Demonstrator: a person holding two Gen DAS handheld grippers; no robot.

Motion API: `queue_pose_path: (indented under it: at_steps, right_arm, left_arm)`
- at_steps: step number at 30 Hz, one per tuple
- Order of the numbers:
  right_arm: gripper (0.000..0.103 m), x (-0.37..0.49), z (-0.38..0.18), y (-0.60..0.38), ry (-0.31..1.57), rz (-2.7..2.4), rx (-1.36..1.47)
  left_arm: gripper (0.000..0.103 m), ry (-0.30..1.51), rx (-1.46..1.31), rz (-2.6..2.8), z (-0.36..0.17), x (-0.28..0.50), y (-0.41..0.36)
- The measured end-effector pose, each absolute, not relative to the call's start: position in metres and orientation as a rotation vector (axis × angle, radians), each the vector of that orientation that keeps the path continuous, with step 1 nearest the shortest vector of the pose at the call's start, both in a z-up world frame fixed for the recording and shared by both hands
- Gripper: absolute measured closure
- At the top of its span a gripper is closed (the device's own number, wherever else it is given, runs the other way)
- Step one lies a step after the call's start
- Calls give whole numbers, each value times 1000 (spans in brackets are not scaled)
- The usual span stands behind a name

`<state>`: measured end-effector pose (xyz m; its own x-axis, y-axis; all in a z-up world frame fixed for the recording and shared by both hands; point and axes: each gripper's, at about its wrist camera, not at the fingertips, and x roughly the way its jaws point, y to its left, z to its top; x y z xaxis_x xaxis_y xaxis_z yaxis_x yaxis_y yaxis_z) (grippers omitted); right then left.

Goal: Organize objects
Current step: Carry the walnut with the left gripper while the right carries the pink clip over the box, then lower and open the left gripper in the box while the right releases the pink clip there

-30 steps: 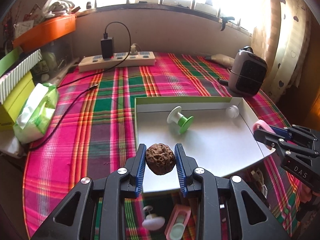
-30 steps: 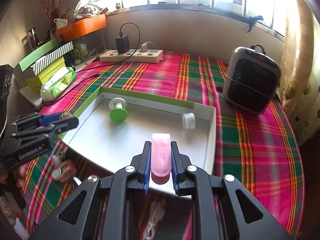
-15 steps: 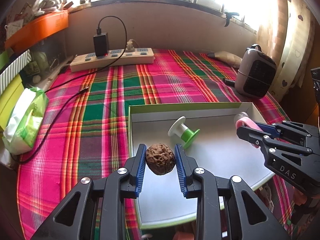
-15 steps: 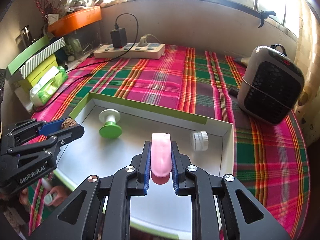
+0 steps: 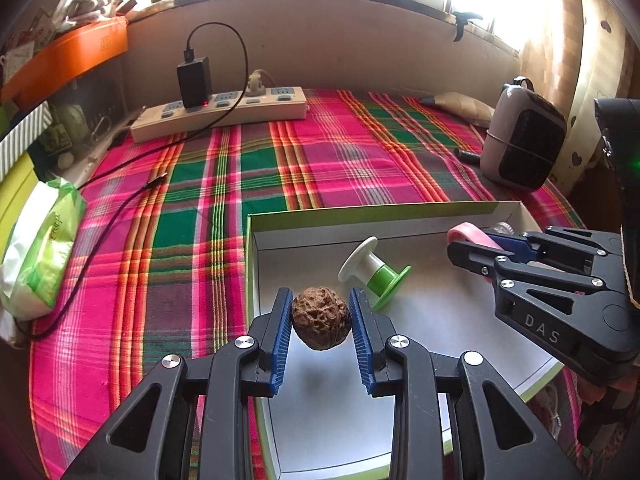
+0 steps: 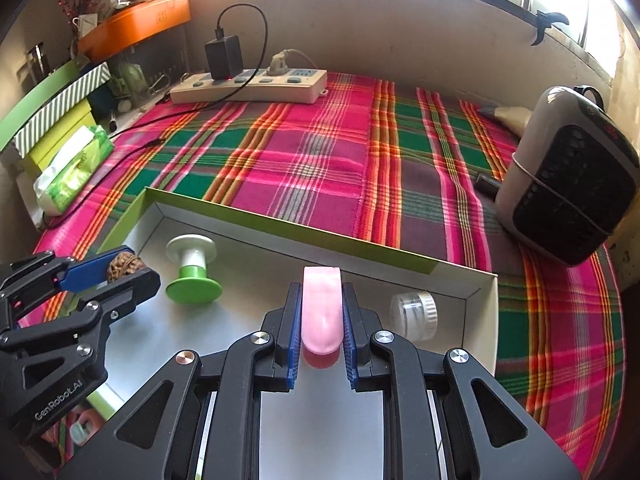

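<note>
My left gripper (image 5: 320, 316) is shut on a brown walnut (image 5: 321, 323), holding it above the near left part of a shallow white box with a green rim (image 5: 360, 211). My right gripper (image 6: 321, 312) is shut on a flat pink piece (image 6: 321, 314) and hangs over the box floor (image 6: 248, 308) nearer its right side. Inside the box lie a white and green spool (image 5: 374, 272) and a small clear jar with a white lid (image 6: 414, 314). In the right wrist view the left gripper (image 6: 120, 274) with the walnut (image 6: 122, 266) shows at the left.
A plaid cloth (image 5: 320, 160) covers the table. At the back lies a power strip (image 5: 224, 114) with a black charger and cable. A small heater (image 6: 572, 176) stands at the right, a green tissue pack (image 5: 40, 248) and stacked boxes (image 6: 60, 120) at the left.
Both grippers have moved forward and a little down over the box, each keeping its object. The box, spool and jar now sit closer beneath them.
</note>
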<state>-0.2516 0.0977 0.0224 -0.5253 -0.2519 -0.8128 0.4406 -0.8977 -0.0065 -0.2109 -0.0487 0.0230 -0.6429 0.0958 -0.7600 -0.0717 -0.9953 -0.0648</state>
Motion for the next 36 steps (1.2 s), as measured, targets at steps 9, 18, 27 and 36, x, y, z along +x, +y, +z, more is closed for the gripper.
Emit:
queue_pose_path:
  at_steps: [9,18,27,36]
  right_arm:
    - [84,-256,15,94,316,-2421,1260]
    - [84,-258,15,94,321,-2428,1268]
    - [84,-259,14,94,323,-2429,1266]
    - [84,-257,14,92,320,-2434,1267]
  left_arm:
    - [76,-5,-1278,2761,20,-213,-41]
    - [76,12,-1285,2751,16,-213,-37]
    - [76,26,-1285,2756,15,-214,-36]
    - [76,23,-1288,2754,14,-214,-37]
